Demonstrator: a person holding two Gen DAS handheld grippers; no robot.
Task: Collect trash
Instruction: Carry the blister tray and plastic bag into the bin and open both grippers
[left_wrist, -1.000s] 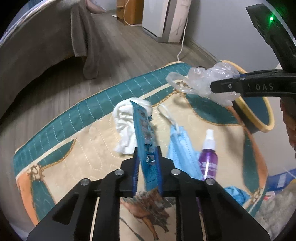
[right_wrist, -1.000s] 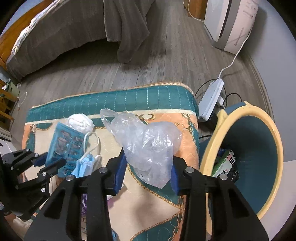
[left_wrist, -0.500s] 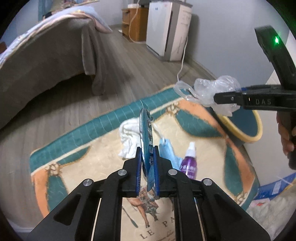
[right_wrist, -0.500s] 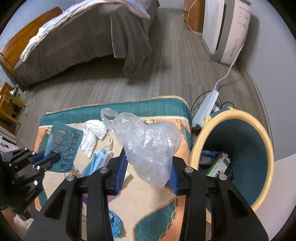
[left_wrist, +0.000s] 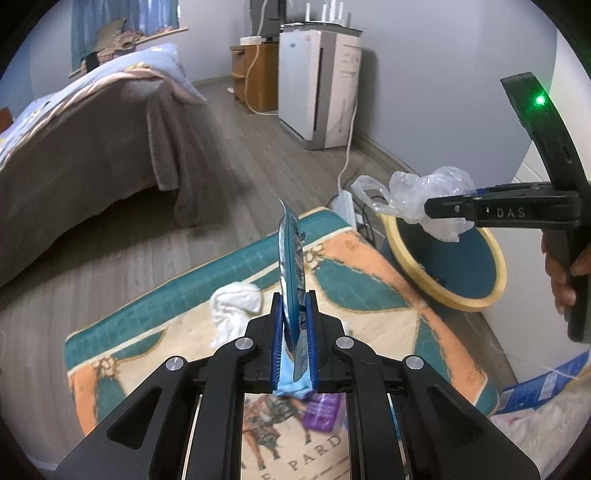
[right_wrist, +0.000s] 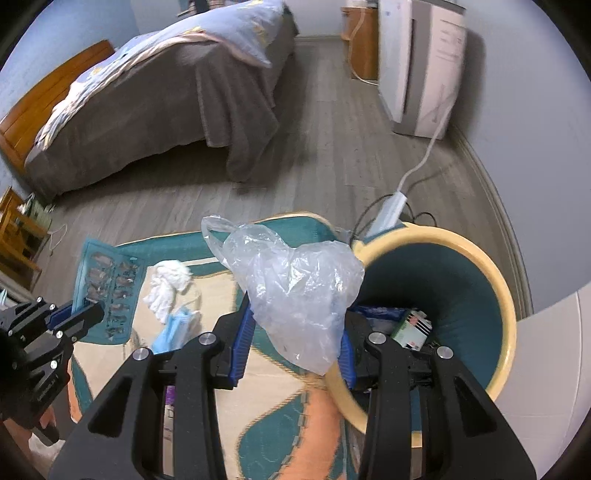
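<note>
Above the patterned rug (left_wrist: 369, 266), both grippers now sit higher: left gripper (left_wrist: 294, 325) clamps a blue blister pack (left_wrist: 291, 266), right gripper (right_wrist: 291, 343) a crumpled clear plastic bag (right_wrist: 295, 280), apparently nearer the teal yellow-rimmed bin (right_wrist: 506, 295).

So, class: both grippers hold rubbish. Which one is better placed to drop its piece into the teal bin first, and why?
Probably the right. The right gripper holds the crumpled clear plastic bag beside the yellow-rimmed teal bin; the left gripper, clamping the blue blister pack, is farther back over the patterned rug.
</note>
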